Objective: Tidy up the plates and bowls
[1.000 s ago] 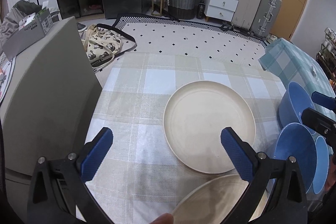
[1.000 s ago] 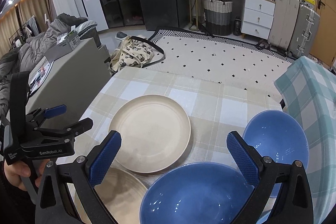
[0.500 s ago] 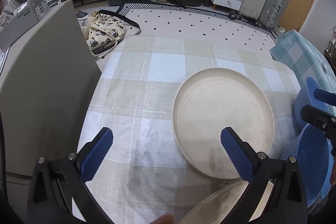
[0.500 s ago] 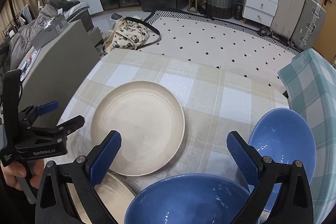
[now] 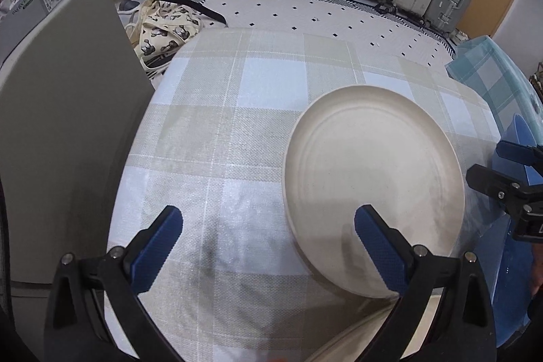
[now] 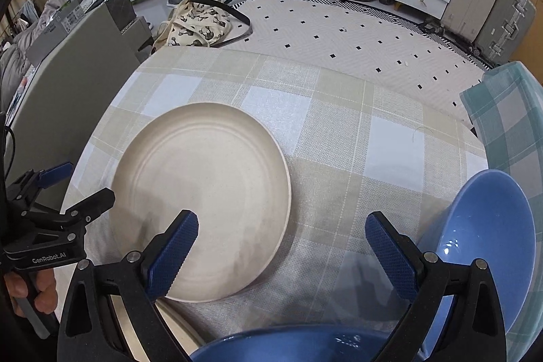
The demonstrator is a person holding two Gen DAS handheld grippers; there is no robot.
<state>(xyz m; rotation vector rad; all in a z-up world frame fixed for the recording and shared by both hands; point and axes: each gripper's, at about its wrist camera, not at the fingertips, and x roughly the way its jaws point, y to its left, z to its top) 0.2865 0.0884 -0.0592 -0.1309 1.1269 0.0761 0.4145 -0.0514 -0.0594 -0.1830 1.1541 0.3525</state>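
A: In the left wrist view, your left gripper (image 5: 268, 233) had come lower and closer to the table than a second before, jaws spread wide and holding nothing. The cream plate (image 5: 370, 178) had grown in the frame and slid to the right; your right-hand pad hung over its near rim, the left pad over bare tablecloth (image 5: 217, 138) beside the plate.

B: So no grip yet?

A: None. I judged you were closing in to lift it. A second plate (image 5: 353, 335) peeked in just nearer than the cream plate.

B: And the right wrist view?

A: Your right gripper (image 6: 281, 246) also hung wide open and empty. Its left pad overlapped the cream plate's (image 6: 203, 189) near edge; one blue bowl (image 6: 488, 246) sat well right of that plate, another bowl (image 6: 288, 345) just below your jaws. Stacking had not begun.
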